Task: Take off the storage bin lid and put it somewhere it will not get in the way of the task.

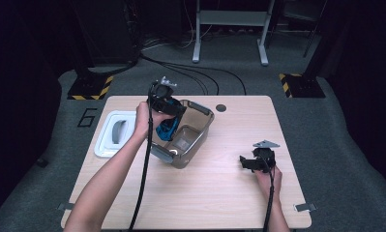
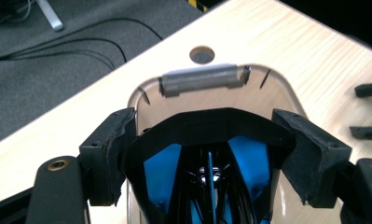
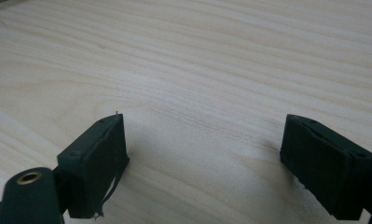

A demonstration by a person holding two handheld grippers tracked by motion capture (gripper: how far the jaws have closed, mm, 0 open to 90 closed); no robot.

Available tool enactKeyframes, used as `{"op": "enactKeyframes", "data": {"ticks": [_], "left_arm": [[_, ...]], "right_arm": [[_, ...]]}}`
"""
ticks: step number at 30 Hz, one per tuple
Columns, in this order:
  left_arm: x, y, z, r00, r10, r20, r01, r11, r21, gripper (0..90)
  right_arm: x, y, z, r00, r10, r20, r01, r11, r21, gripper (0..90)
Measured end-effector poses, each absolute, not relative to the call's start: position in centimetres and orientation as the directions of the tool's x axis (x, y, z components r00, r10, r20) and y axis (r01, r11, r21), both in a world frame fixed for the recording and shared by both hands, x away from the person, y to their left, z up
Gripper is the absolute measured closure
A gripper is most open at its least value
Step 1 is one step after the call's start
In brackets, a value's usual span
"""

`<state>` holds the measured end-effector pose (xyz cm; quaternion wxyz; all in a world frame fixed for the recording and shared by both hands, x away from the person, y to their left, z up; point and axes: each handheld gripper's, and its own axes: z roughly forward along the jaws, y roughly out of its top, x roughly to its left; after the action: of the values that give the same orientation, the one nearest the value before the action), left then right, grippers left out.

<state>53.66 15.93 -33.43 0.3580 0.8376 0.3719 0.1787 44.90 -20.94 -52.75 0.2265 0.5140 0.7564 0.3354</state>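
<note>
My left gripper [image 1: 169, 115] is shut on a black and blue object [image 1: 167, 128] and holds it just inside the near-left end of a clear grey plastic bin [image 1: 202, 116]. In the left gripper view the two pads [image 2: 110, 140] press on the sides of the object's curved black band [image 2: 211, 123], with blue panels below it and the bin's far rim with its grey handle [image 2: 197, 79] beyond. What the object is I cannot tell. My right gripper [image 1: 246, 163] rests low at the table's right, open, with bare wood between its fingers [image 3: 97, 154].
A white lid with a grey handle [image 1: 115, 133] lies at the table's left edge. A round cable hole [image 1: 221, 108] sits behind the bin. The wooden table [image 1: 215, 193] is bare in front. The floor behind carries cables and stand feet.
</note>
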Motion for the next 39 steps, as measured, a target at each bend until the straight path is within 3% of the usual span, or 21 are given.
{"op": "enactKeyframes", "data": {"ticks": [20,39], "left_arm": [[53.4,15.9,-37.8,0.666,0.746,0.006,0.561,-0.506,0.655,24.8],[52.3,15.8,-39.1,0.680,0.733,-0.014,0.588,-0.533,0.608,24.8]], "right_arm": [[44.9,-20.9,-52.8,-0.366,0.931,0.002,0.627,0.245,0.740,13.5],[44.9,-20.9,-52.7,-0.365,0.931,0.002,0.627,0.244,0.739,13.6]]}}
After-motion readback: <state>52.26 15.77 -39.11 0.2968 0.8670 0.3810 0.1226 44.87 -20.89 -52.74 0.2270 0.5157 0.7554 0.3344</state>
